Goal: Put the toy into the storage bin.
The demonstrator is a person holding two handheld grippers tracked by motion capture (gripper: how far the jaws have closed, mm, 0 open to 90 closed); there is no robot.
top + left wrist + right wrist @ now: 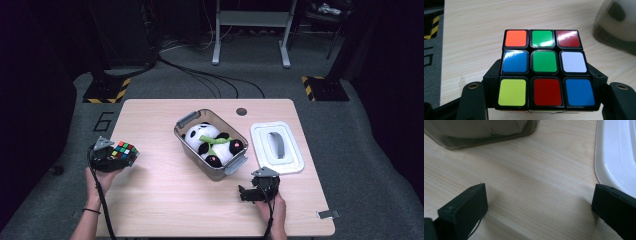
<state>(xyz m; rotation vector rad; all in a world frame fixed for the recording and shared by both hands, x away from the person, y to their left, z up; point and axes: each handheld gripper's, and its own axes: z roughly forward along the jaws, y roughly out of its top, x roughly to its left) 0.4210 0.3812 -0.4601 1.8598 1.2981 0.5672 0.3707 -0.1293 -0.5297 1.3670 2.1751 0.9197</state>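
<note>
Rubik's cube (545,69) clamped in left tongs (116,156); right tongs (539,202) spread, empty

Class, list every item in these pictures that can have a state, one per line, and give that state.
Storage box: open, lid off, upright on the table.
Lid: lying flat on the table, right of the box.
Plush panda: lying inside the box.
Puzzle cube: scrambled, gripped.
Left gripper: shut on the cube.
Right gripper: open, empty, just above the table.
</note>
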